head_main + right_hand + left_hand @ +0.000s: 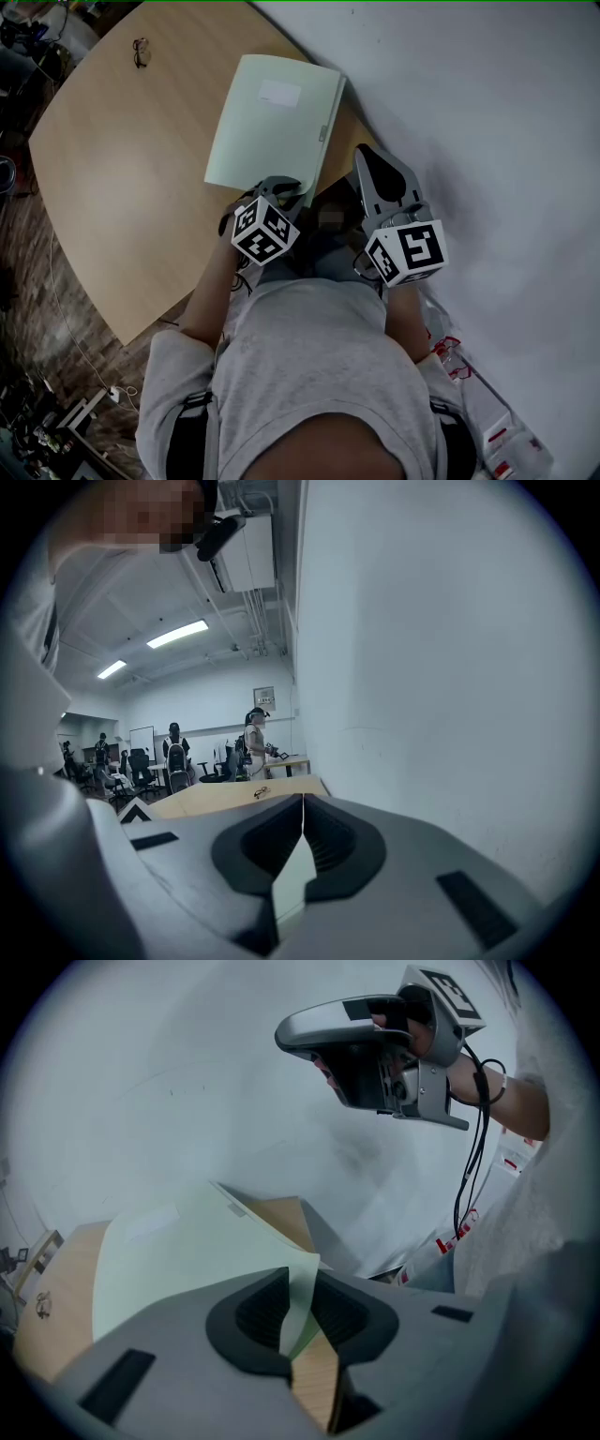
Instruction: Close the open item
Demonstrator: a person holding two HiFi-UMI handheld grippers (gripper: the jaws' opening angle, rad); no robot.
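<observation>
Pinching the near corner of the folder (pixel 272 122) with our left tongs (pixel 298 1288) here: the jaws sit only a sliver apart with the pale green cover sheet caught between the pads. That corner curls up clear of the table (pixel 112 178), so we read it as a light grip, not a hover. Our right tongs (pixel 302 808) are squeezed fully together on nothing, held up to the right of the left pair next to the white wall (pixel 487 122), well apart from the folder.

The bit that matters: the folder lies straight ahead of and below the left tongs, with its long axis running away from them toward the far side of the table. The left tongs are on it, so they're obviously the nearer pair. From above, the cover looks almost flat except at the pinched corner. Our guess is the job is nearly done and what's left is easing that corner straight down, then letting go. We can't tell which edge is the spine
</observation>
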